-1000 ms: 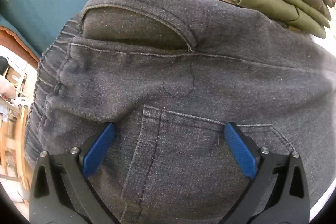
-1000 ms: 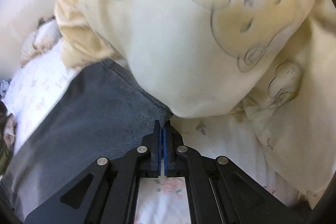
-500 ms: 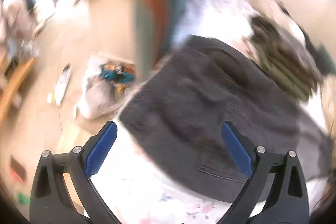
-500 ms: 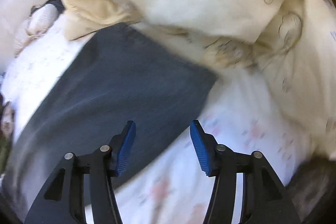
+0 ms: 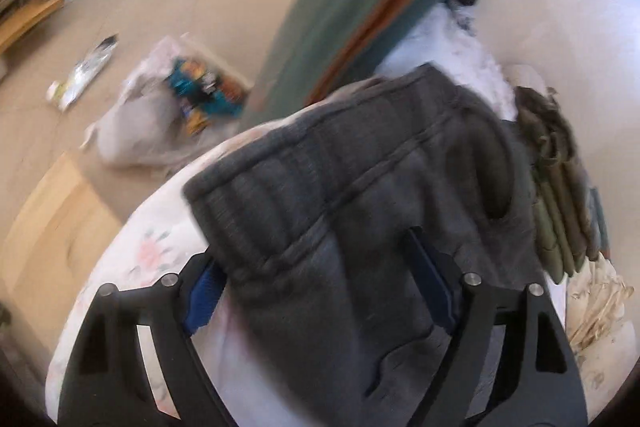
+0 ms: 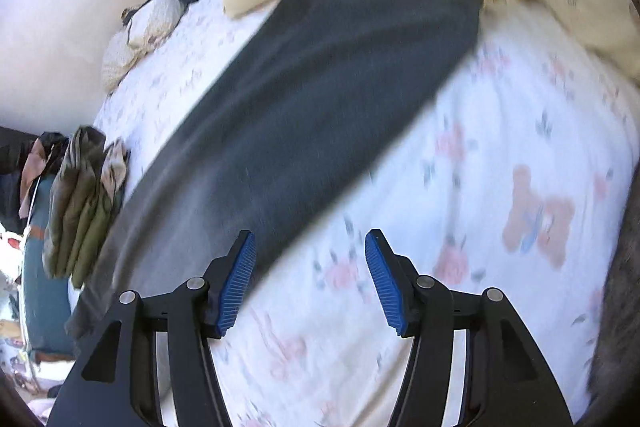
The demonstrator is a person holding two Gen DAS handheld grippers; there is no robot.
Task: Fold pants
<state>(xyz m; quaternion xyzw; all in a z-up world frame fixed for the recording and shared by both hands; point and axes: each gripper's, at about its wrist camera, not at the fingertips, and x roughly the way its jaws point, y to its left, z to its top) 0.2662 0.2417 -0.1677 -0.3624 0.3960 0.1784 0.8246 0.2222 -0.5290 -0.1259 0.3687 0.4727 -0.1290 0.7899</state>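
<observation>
Pants (image 6: pixel 320 99) lie flat on floral bedsheet (image 6: pixel 500 167), legs stacked. Left gripper (image 5: pixel 320 291) fingers wide, straddling waistband (image 5: pixel 304 163), likely for the fold. Right gripper (image 6: pixel 308 279) fingers wide, empty, at leg edge.

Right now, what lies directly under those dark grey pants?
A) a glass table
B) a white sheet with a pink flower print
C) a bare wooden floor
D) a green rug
B: in the right wrist view the dark grey pants lie spread across a white sheet printed with pink flowers.
</observation>
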